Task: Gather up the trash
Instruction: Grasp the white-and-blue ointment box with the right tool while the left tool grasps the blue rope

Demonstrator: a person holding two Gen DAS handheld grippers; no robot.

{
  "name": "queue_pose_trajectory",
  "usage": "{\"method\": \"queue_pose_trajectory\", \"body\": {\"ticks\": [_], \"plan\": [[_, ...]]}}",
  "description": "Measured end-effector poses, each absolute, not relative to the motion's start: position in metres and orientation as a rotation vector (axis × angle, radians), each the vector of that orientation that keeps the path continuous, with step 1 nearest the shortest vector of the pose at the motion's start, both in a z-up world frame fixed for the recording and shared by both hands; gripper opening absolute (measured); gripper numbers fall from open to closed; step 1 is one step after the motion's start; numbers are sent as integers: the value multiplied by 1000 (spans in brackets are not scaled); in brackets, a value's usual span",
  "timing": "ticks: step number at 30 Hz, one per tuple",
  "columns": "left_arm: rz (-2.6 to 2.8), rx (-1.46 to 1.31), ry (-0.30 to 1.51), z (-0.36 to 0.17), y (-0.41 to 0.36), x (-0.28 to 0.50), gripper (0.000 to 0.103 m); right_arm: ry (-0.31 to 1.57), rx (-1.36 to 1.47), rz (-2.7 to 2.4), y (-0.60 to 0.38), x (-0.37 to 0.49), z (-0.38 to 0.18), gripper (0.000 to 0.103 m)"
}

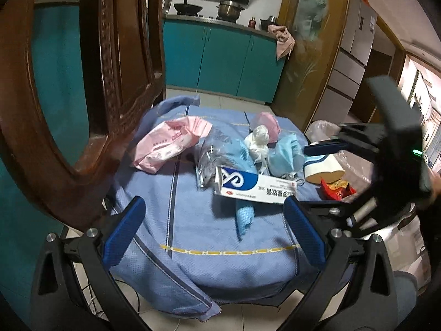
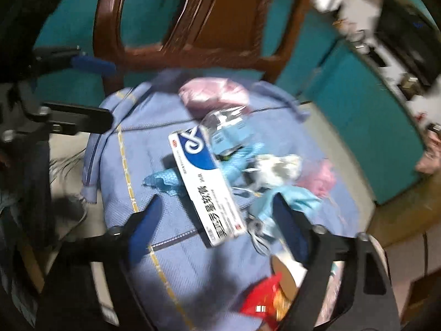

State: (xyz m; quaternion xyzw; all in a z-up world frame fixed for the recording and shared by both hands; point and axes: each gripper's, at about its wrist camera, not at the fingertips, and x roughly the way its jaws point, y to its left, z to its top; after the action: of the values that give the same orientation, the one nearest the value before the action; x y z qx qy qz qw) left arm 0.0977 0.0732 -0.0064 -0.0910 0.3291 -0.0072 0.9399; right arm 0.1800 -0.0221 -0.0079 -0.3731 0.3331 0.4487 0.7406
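Dim indoor light, bluish cast. My left wrist view is mostly sharp; bright glare from the window [image 1: 424,102] at far right. My right wrist view is motion-blurred throughout, box [image 2: 206,184] text smeared. Heavy fisheye bending, dark vignette at corners.

Your tools' blue-padded fingers [image 1: 124,229] frame a periwinkle cloth [image 1: 193,237] striped navy and banded in yellow. On it lie a pink packet [image 1: 168,143], a white-and-blue box [image 1: 253,189] with black lettering, pale-blue crumpled masks [image 1: 284,153], a white tissue wad [image 1: 259,139] and a red wrapper [image 1: 335,189]. Behind you see teal cabinets [image 1: 220,55].
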Motion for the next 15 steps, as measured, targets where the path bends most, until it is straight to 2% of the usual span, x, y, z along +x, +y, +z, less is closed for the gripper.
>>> {"method": "queue_pose_trajectory", "body": {"ticks": [4,6,8,10,15], "plan": [[-31,-165,696,-10,71,99,100,801,-937,1055,0,191,-36,72],[-37,-154,706,-12,69,100,100,817,-976,1049,6,199,-46,63],[-41,-146,714,-13,67,101,100,855,-970,1053,9,207,-52,48],[-44,-141,721,-15,66,102,100,886,-956,1053,10,213,-56,41],[-53,-128,745,-20,60,108,100,889,-839,1058,-4,206,-42,40]]}}
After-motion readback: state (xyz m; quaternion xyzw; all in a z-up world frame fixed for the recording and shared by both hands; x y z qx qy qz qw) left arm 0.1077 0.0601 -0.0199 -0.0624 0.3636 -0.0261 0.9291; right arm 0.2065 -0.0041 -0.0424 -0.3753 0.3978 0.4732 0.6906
